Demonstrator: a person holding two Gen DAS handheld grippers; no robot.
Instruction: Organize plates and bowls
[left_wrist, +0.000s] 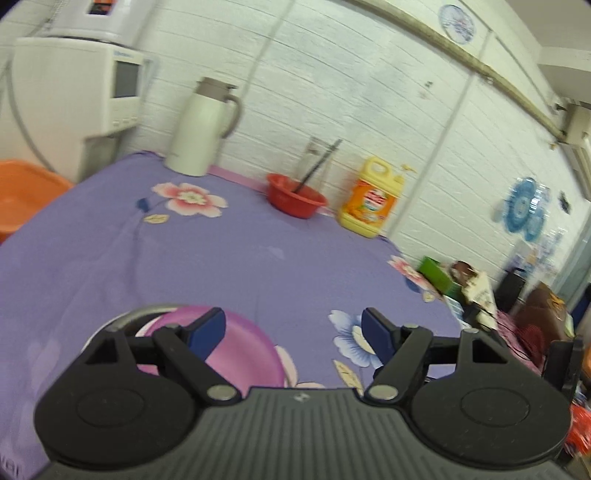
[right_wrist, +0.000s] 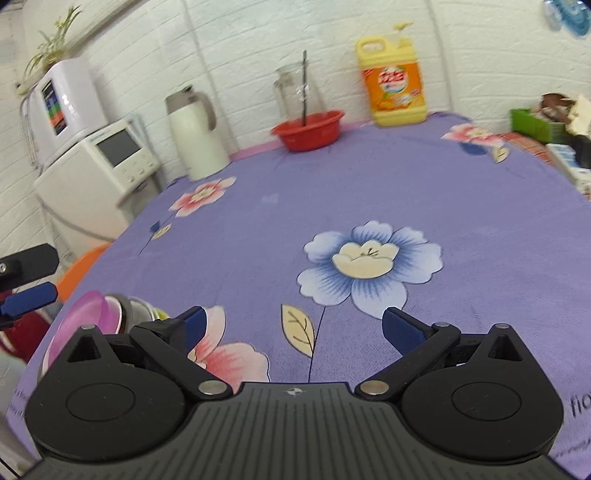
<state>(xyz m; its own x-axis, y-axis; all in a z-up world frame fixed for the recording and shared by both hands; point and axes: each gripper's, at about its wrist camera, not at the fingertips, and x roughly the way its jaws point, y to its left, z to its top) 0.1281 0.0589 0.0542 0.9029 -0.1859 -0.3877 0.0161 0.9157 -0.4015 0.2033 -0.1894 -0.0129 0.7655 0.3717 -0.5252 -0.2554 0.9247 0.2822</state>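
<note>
While jaws gape, pink plate (left_wrist: 236, 350) (stacked) — purple tablecloth (left_wrist: 221, 258)

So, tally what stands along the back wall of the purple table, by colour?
White thermos jug: 1
Red plastic basin: 1
Clear glass pitcher: 1
Yellow detergent bottle: 1
Total: 4

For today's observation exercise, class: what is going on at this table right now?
A person holds two grippers over a purple flowered tablecloth. Both the left gripper and the right gripper are open and hold nothing. A pink plate sits on metal dishes at the near left edge, untouched. A red bowl, thermos and detergent bottle stand by the wall.
</note>
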